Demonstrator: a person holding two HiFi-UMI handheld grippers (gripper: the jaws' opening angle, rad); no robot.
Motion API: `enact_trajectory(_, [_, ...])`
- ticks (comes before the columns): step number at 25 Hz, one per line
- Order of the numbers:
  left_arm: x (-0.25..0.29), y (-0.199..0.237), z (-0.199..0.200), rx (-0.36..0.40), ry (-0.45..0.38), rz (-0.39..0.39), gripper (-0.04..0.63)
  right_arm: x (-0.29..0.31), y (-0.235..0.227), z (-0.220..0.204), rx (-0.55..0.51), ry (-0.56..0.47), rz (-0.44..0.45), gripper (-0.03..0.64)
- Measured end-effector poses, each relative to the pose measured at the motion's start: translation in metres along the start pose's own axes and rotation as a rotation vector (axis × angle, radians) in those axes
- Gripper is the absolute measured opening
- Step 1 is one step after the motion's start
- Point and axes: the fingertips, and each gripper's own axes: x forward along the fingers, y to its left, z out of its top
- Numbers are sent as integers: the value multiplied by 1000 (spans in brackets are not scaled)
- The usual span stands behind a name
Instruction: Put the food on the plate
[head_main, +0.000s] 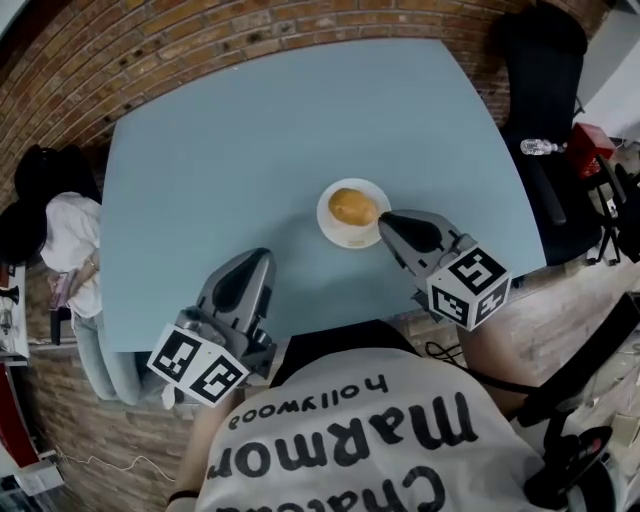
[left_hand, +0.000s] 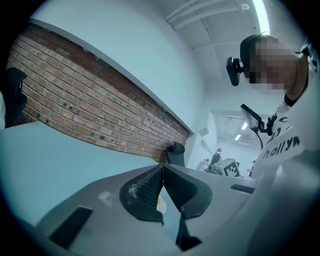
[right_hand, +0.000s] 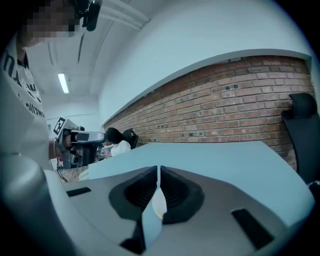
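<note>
A round orange-yellow piece of food (head_main: 352, 206) lies on a small white plate (head_main: 328, 222) near the front middle of the light-blue table (head_main: 250, 150). My right gripper (head_main: 384, 222) hovers just at the plate's right rim, jaws shut with nothing between them. In the right gripper view, a sliver of the plate (right_hand: 159, 206) shows below the closed jaws of that gripper (right_hand: 158, 171). My left gripper (head_main: 262, 256) hangs over the table's front edge, left of the plate, and is also shut and empty. Its jaws meet at the tip in the left gripper view (left_hand: 162, 169).
A black office chair (head_main: 545, 110) stands off the table's right side, with a bottle (head_main: 540, 147) and a red object (head_main: 592, 148) beside it. A person in white (head_main: 65, 235) sits at the table's left end. A brick wall (head_main: 200, 40) runs behind the table.
</note>
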Motion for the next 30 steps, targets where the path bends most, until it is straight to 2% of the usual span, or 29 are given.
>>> enact_trajectory(9, [11,-28,-22,-11,28,-26,6,-31,13,3,11,-31,34,25])
enact_trajectory(30, [10,-53,-24,17,30,-45,6,-52,15,1,-21,-50,27,12])
